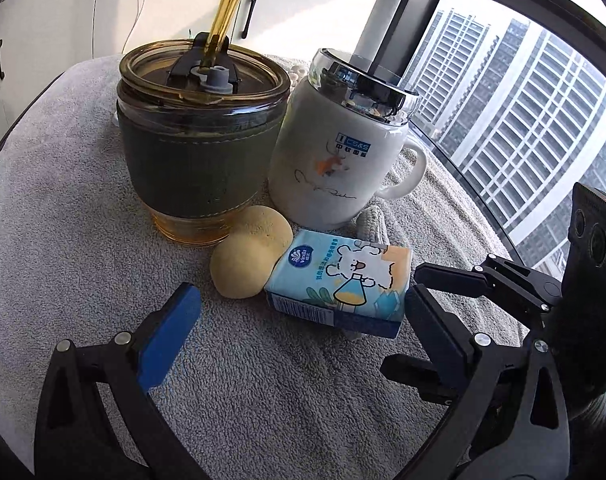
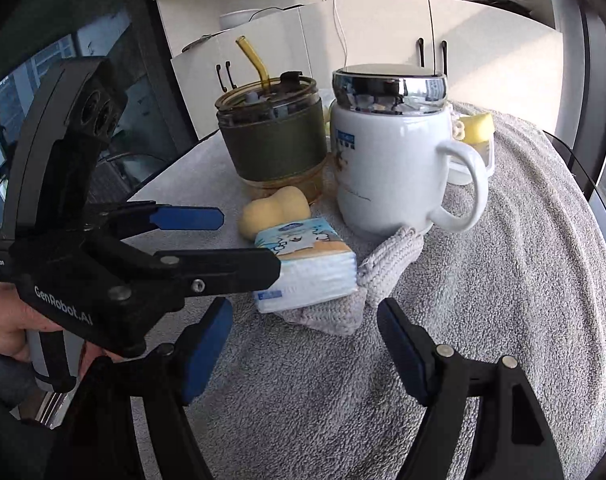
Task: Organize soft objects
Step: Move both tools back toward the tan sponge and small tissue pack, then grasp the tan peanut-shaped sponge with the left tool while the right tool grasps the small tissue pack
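Note:
A light blue tissue pack (image 1: 339, 284) (image 2: 307, 272) with a bear drawing lies on the grey towel (image 1: 83, 240), partly on top of a grey knitted piece (image 2: 391, 264). A pale yellow two-lobed soft piece (image 1: 251, 252) (image 2: 275, 208) rests against the pack's far side. My left gripper (image 1: 303, 320) (image 2: 247, 244) is open around the pack. One of its fingers (image 1: 423, 316) sits close to the pack's end, and the blue pad (image 1: 171, 332) is well apart from it. My right gripper (image 2: 303, 340) is open just short of the pack and the knitted piece, with nothing between its pads.
A green-sleeved amber tumbler (image 1: 195, 148) with a straw and a white lidded mug (image 1: 339, 160) stand right behind the soft things. Further back a white tray (image 2: 475, 164) holds a yellow piece (image 2: 479, 128). The table's curved edge (image 1: 463, 184) runs beside a window.

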Action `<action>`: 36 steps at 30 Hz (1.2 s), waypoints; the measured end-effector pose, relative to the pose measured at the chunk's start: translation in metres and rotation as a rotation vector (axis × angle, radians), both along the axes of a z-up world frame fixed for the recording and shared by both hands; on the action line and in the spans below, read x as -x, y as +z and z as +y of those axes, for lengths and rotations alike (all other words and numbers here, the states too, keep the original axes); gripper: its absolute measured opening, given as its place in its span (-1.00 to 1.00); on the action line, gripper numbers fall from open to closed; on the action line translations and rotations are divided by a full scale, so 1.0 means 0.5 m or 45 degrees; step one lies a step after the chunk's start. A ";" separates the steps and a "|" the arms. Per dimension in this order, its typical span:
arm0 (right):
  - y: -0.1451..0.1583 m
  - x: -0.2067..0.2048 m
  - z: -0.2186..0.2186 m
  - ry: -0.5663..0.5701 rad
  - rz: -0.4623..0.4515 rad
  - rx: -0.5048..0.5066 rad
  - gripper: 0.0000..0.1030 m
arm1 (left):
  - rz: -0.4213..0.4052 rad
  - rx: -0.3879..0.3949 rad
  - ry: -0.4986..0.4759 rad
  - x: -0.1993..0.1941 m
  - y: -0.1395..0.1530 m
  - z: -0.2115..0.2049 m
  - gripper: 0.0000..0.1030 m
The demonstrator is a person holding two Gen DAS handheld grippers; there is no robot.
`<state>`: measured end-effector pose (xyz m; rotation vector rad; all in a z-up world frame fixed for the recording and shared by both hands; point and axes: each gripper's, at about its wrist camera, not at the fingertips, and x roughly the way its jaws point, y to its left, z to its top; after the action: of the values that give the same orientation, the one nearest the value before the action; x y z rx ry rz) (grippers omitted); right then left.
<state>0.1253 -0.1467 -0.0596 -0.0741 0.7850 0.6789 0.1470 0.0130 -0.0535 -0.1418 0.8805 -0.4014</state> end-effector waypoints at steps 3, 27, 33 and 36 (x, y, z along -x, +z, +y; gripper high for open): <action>0.004 -0.007 -0.003 0.008 -0.010 -0.003 0.50 | 0.010 -0.021 -0.048 -0.009 0.002 -0.004 1.00; 0.011 0.003 0.029 0.109 -0.075 0.114 0.08 | 0.040 0.031 -0.001 -0.022 -0.005 0.038 0.99; 0.022 0.028 0.006 0.125 -0.087 0.130 0.07 | 0.040 -0.039 0.007 -0.032 -0.008 0.022 0.45; 0.029 0.036 -0.001 0.129 -0.101 0.132 0.07 | 0.038 -0.094 -0.004 -0.025 -0.014 0.012 0.19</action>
<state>0.1075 -0.1472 -0.0451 -0.2355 0.7433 0.7266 0.1595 0.0188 -0.0606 -0.0785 0.9239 -0.3695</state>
